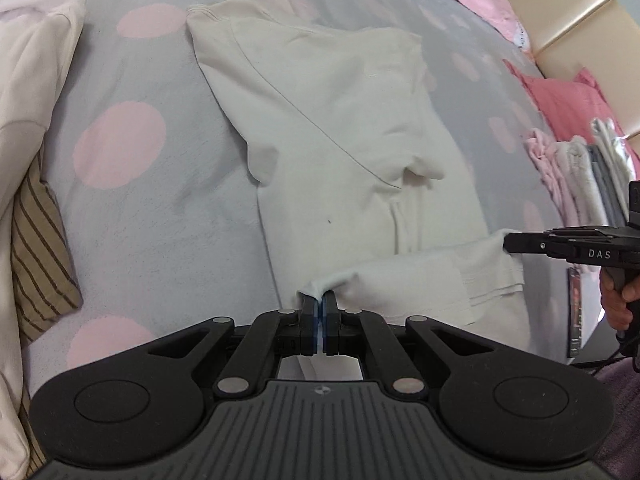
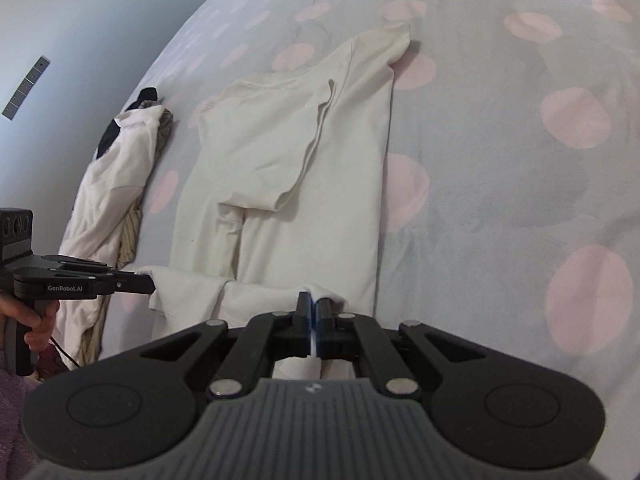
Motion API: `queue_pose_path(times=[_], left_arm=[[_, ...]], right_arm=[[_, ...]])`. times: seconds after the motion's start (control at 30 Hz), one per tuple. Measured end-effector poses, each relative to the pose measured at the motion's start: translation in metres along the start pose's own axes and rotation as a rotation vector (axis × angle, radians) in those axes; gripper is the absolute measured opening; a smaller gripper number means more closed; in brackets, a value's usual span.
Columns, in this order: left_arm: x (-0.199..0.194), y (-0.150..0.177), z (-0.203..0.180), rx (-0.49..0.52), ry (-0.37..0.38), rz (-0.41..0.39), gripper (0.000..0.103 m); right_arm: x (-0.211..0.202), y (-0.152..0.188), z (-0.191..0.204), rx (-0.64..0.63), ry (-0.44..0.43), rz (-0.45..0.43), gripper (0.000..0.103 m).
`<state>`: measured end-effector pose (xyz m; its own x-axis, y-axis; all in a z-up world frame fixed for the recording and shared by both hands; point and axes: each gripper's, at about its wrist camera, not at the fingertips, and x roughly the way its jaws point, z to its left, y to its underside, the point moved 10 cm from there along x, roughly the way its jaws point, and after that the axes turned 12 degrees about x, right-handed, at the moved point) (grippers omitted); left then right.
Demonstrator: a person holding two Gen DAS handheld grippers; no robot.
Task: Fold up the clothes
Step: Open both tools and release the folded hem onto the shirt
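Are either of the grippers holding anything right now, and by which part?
Both hold the cream T-shirt by its bottom hem: the left gripper pinches one corner, the right gripper the other, with the hem lifted between them.

The left black two-finger claw (image 1: 319, 300) points steeply down toward the bed, its fingers pressed together with only a thin blue sliver of pad showing between them, pinching a fold of pale cloth. The right black two-finger claw (image 2: 311, 300) is tilted down likewise, its fingers also closed tight on the cloth's edge. From the left wrist view, the right claw reaches in level from the side, its handle gripped by the person's right hand (image 1: 618, 300). From the right wrist view, the left hand (image 2: 34, 320) wraps the other handle.
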<state>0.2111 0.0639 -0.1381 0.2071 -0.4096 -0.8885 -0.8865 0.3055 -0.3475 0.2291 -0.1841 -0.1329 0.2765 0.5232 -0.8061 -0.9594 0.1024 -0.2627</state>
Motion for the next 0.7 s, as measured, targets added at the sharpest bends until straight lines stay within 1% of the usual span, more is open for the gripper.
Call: queue_pose_path(times=[0.1, 0.13, 0.23, 0.27, 0.3, 0.33, 0.37, 0.4, 0.43, 0.5, 0.57, 0.6, 0.63, 0.7], left_arm=[[0.002, -0.002, 0.001, 0.000, -0.032, 0.002, 0.000], [0.002, -0.003, 0.001, -0.001, -0.043, 0.001, 0.001], [-0.008, -0.004, -0.004, 0.015, -0.077, -0.010, 0.005], [-0.011, -0.004, -0.005, 0.020, -0.087, -0.016, 0.011], [-0.017, -0.005, -0.007, 0.017, -0.093, -0.034, 0.020], [-0.025, -0.005, -0.009, 0.012, -0.101, -0.055, 0.024], [-0.032, -0.005, -0.011, 0.008, -0.111, -0.077, 0.033], [-0.041, -0.004, -0.014, 0.013, -0.132, -0.099, 0.042], [-0.047, -0.003, -0.018, 0.027, -0.146, -0.120, 0.043], [-0.056, 0.003, -0.033, 0.073, -0.144, -0.148, 0.043], [-0.061, 0.012, -0.050, 0.120, -0.136, -0.168, 0.043], [-0.058, 0.018, -0.057, 0.149, -0.148, -0.175, 0.043], [-0.056, 0.024, -0.064, 0.178, -0.161, -0.182, 0.041], [-0.045, 0.037, -0.080, 0.254, -0.171, -0.176, 0.030]], right_arm=[[0.008, 0.000, -0.003, -0.005, 0.026, 0.005, 0.003], [0.009, 0.000, -0.004, -0.004, 0.031, 0.004, 0.005], [0.005, -0.002, -0.001, -0.001, 0.040, -0.011, 0.009], [0.001, -0.002, 0.001, -0.002, 0.035, -0.021, 0.013], [-0.004, -0.003, 0.004, -0.006, 0.032, -0.035, 0.019], [-0.010, -0.003, 0.007, -0.010, 0.030, -0.050, 0.035], [-0.017, -0.003, 0.010, -0.019, 0.036, -0.072, 0.042], [-0.024, -0.002, 0.013, -0.033, 0.043, -0.091, 0.042], [-0.030, 0.000, 0.017, -0.050, 0.043, -0.108, 0.042], [-0.041, 0.009, 0.028, -0.094, 0.023, -0.133, 0.042], [-0.049, 0.023, 0.039, -0.143, 0.000, -0.148, 0.042], [-0.050, 0.032, 0.044, -0.169, -0.005, -0.153, 0.042], [-0.049, 0.042, 0.048, -0.199, -0.002, -0.158, 0.041], [-0.045, 0.059, 0.053, -0.253, 0.027, -0.177, 0.032]])
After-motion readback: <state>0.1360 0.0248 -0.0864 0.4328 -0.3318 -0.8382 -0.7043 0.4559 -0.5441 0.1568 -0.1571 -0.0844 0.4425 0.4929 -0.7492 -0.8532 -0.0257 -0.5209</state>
